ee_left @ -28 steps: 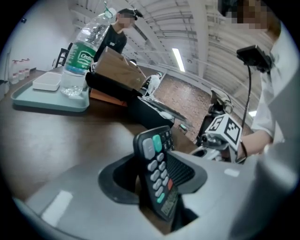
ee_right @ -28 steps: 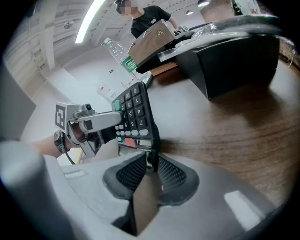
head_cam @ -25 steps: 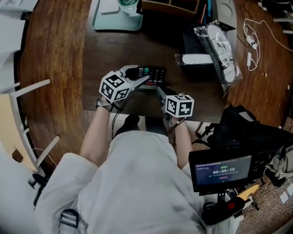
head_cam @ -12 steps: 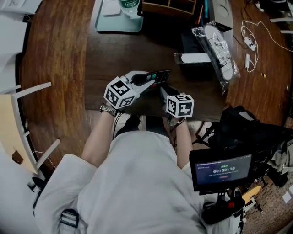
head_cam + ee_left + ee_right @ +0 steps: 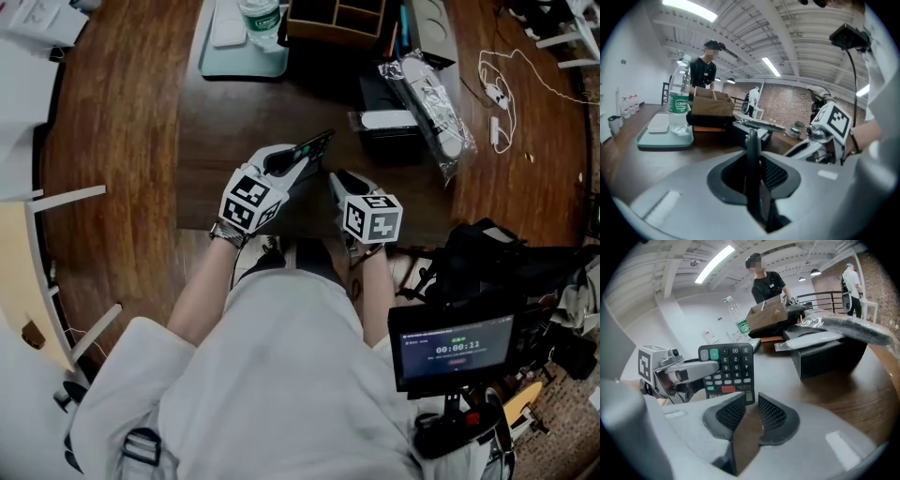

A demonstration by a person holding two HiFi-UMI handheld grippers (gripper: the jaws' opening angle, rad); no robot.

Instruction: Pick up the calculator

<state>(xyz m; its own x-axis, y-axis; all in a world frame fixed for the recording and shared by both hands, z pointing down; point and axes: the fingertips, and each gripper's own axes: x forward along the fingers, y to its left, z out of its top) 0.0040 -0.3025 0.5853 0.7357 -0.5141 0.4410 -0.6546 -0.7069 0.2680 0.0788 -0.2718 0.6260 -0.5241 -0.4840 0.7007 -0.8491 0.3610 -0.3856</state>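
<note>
The left tongs (image 5: 291, 166) had just been closing and were clamped on the calculator (image 5: 727, 367), which ran edge-on between the two pads in the left gripper view. They gripped it by one long side (the side by the green key), so that it stood tilted up on edge over the desk (image 5: 230, 117), close to the middle of the near edge where the person stood. Its keys faced the right tongs (image 5: 338, 180). Those hung just beside it with their pads partly apart and nothing between them; only brown desk showed through the gap. Toward the far edge a water bottle (image 5: 260, 14) stood on a pale green tray (image 5: 234, 58), with a wooden box (image 5: 339, 21) beside it. Nearer the right edge a black box (image 5: 392, 139) sat beside a long thing wrapped in clear plastic (image 5: 427, 98). A white cable (image 5: 497, 80) lay beyond that, close to the right edge.
</note>
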